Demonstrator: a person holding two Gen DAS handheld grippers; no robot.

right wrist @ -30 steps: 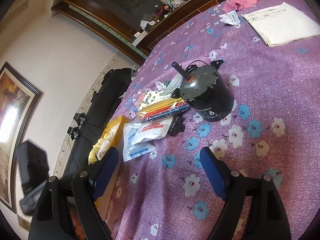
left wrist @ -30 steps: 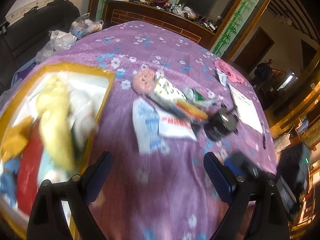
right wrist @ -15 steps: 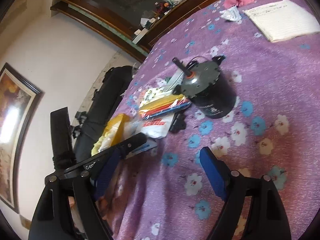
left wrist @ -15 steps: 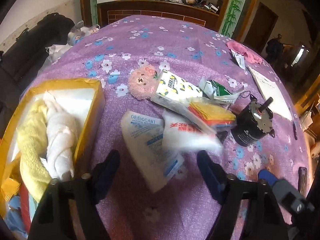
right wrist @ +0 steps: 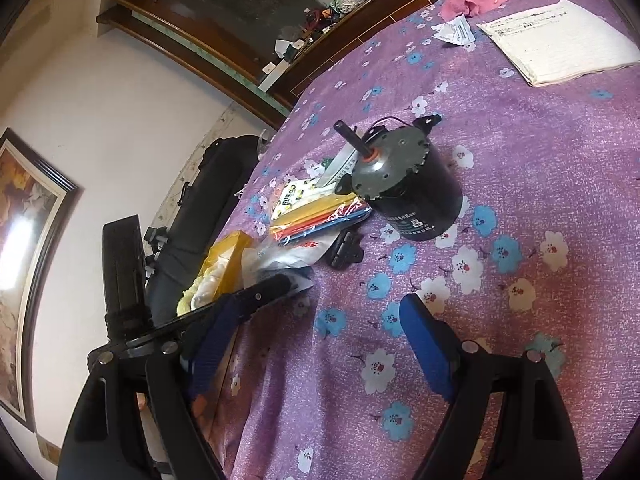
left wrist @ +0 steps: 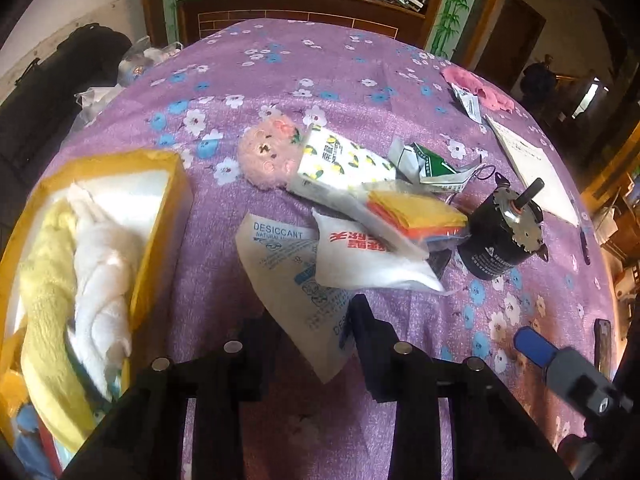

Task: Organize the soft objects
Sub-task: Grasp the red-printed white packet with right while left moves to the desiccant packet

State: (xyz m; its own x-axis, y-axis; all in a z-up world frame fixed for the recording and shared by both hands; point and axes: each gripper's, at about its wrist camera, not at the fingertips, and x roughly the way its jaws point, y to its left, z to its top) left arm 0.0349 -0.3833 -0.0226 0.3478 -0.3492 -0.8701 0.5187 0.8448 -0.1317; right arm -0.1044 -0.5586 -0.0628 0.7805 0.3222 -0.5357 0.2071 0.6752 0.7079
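The left claw (left wrist: pixel 316 332) has just been closing, its jaws now pinching the near end of the white desiccant packet (left wrist: pixel 288 256) on the purple-clothed surface (left wrist: pixel 280 60). Left of it stands a yellow box (left wrist: pixel 160 216) of towels; the right claw (right wrist: pixel 320 344) hangs wide open, empty.

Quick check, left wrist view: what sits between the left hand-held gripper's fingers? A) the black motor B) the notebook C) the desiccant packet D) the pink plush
C: the left hand-held gripper straddles the lower end of the white desiccant packet; its jaws have just been closing on it.
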